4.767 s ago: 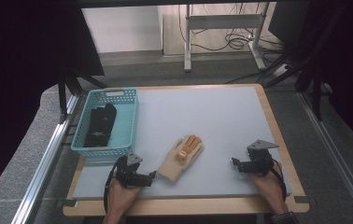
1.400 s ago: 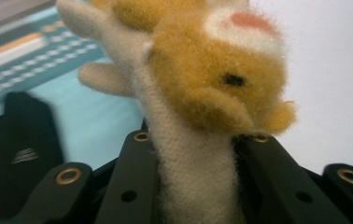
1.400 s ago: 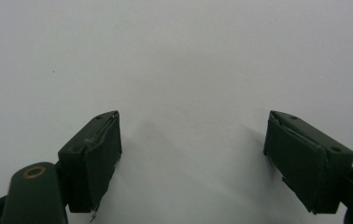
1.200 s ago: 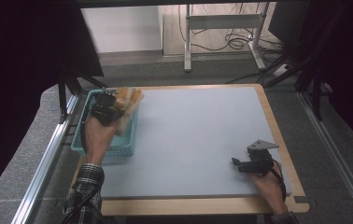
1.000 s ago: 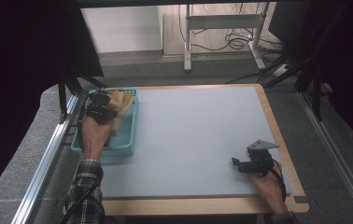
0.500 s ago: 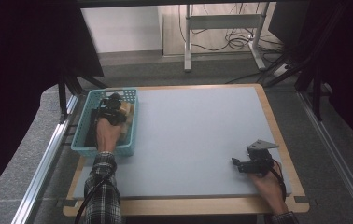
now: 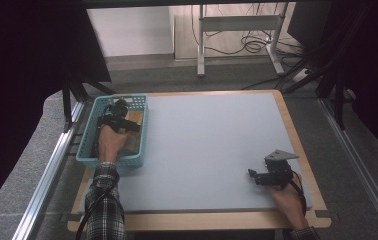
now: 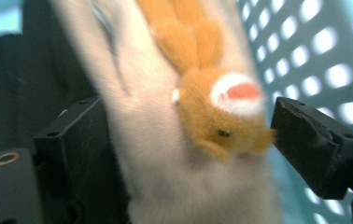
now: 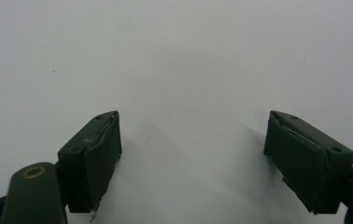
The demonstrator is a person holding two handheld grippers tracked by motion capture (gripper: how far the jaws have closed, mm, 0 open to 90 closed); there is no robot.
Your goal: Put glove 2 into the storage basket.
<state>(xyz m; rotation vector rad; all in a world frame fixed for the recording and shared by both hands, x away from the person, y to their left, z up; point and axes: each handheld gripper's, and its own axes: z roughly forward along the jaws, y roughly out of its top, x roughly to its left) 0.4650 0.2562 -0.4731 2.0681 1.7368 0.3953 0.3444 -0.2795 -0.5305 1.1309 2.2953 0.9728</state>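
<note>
Here, near to far:

Right claw (image 7: 255, 176): rests at the near right of the surface, jaws spread wide with nothing but bare grey between them, as the right gripper view shows.

Surface (image 7: 217, 145): a pale grey mat on a wooden board, flat and matte, with no loose items on the open part; a soft toy should sit on it without sliding.

Left claw (image 8: 184, 140): reaches into the basket at the far left; its jaws stand apart on either side of the toy, the left jaw seemingly against the cream fabric and the right one just beside the orange patch. It does not look clamped.

Plush toy (image 8: 184, 121): cream body with orange fuzzy parts and a red-and-white spot, lying inside the basket between the left jaws. I judge it light, soft and squashy, not fragile, and its fur gives good friction.

Where to hold: across the thick cream body, where the stuffing fills the jaws; a pinch on a thin orange end would likely let it flop and swing.

Basket (image 7: 92, 145): a teal perforated plastic one at the far left edge, with a dark item in its left part beside the toy.

Room: dim, with dark curtains at both sides, a metal desk frame and trailing cables on the floor beyond.
</note>
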